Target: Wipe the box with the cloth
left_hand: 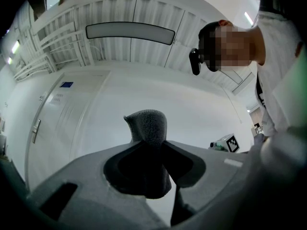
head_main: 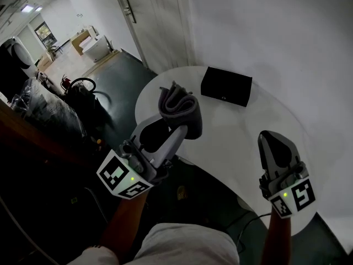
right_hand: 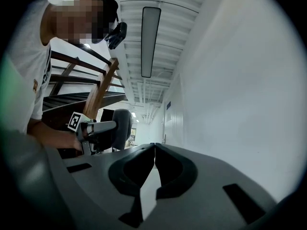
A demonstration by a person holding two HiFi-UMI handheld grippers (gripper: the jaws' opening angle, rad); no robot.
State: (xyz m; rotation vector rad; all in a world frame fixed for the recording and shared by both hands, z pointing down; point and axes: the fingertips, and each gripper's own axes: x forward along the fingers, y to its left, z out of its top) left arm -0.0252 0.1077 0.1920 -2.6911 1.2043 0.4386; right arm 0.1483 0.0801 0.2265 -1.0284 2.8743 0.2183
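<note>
A black box (head_main: 226, 86) lies at the far side of the round white table (head_main: 231, 142). My left gripper (head_main: 177, 127) is shut on a folded grey cloth (head_main: 180, 109), held in the air over the table's left part, short of the box. In the left gripper view the cloth (left_hand: 147, 128) sticks up between the jaws. My right gripper (head_main: 274, 142) hovers over the table's near right part, shut with nothing in it; its jaws meet at the tips in the right gripper view (right_hand: 154, 146). The left gripper with the cloth (right_hand: 121, 127) shows at that view's left.
A white wall runs behind the table, with a door (head_main: 138, 21) at the left. Dark bags and a red extinguisher (head_main: 66, 83) sit on the floor to the left. The person's legs (head_main: 182, 247) are at the near table edge.
</note>
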